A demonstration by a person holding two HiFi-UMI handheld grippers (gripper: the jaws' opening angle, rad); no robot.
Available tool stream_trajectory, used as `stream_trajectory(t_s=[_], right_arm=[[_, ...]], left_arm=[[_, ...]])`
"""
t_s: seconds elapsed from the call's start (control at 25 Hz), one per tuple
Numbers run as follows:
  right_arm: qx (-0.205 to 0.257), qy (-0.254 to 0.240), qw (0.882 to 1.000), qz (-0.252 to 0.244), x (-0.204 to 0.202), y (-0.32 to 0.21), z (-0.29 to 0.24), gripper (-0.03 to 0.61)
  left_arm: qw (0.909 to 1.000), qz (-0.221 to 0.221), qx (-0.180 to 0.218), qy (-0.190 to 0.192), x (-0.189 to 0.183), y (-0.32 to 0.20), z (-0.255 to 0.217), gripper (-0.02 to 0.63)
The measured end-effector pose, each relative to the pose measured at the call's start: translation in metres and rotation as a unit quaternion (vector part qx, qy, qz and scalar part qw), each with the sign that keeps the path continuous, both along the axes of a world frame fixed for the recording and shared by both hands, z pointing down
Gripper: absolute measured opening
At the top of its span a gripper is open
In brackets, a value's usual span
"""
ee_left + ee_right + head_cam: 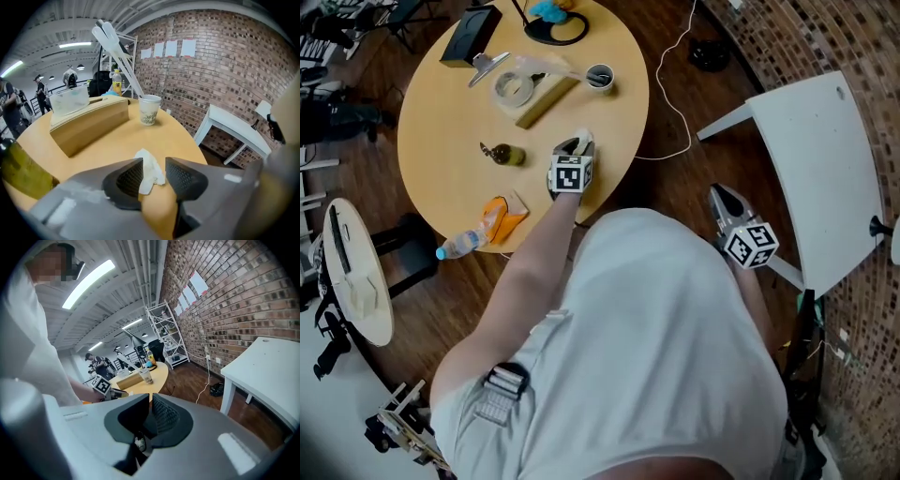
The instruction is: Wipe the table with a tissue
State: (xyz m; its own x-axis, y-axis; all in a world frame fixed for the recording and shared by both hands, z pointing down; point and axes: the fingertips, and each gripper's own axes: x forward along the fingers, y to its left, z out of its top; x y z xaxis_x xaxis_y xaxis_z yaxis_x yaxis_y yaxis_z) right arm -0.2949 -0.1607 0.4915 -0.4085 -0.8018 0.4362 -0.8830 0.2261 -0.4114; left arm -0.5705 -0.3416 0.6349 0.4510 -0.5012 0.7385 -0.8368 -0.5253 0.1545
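Note:
A crumpled white tissue (150, 165) lies on the round wooden table (441, 112) near its right edge. My left gripper (149, 177) hovers just over it, open, one jaw on each side of the tissue and neither pad pressing it. In the head view the left gripper (575, 142) points at that same spot on the table. My right gripper (719, 195) hangs off the table over the wooden floor, beside the person's body. Its jaws are shut with nothing between them (151, 412).
On the table stand a wooden tissue box (89, 124), a paper cup (600, 77), a tape roll (514, 89), a small dark bottle (504, 155), an orange packet (502, 220) and a plastic bottle (461, 246). A white side table (825, 169) stands at the right, and a cable (675, 103) trails on the floor.

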Motion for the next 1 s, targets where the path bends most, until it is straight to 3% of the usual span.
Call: stream_trajectory(t_s=[0.2,0.44,0.68,0.88,1.0], right_arm=[[-0.009,0.007,0.999,0.032,0.005,0.002,0.004,0.025],[-0.017,0.015,0.998,0.065,0.002,0.007,0.006,0.026],[-0.021,0.012,0.995,0.096,0.004,0.008,0.011,0.025],[-0.036,0.013,0.993,0.113,0.017,0.018,0.018,0.025],[-0.033,0.008,0.991,0.126,0.027,0.023,0.018,0.025]], left_arm=[[0.9991,0.005,-0.023,-0.035,-0.008,-0.005,0.021,0.172],[0.9980,0.032,-0.040,-0.036,-0.008,-0.004,0.034,0.112],[0.9987,0.016,-0.046,-0.019,-0.014,-0.016,0.013,0.074],[0.9979,-0.001,-0.061,0.023,-0.015,0.000,0.024,0.071],[0.9969,0.023,-0.059,0.046,0.002,0.013,0.016,0.071]])
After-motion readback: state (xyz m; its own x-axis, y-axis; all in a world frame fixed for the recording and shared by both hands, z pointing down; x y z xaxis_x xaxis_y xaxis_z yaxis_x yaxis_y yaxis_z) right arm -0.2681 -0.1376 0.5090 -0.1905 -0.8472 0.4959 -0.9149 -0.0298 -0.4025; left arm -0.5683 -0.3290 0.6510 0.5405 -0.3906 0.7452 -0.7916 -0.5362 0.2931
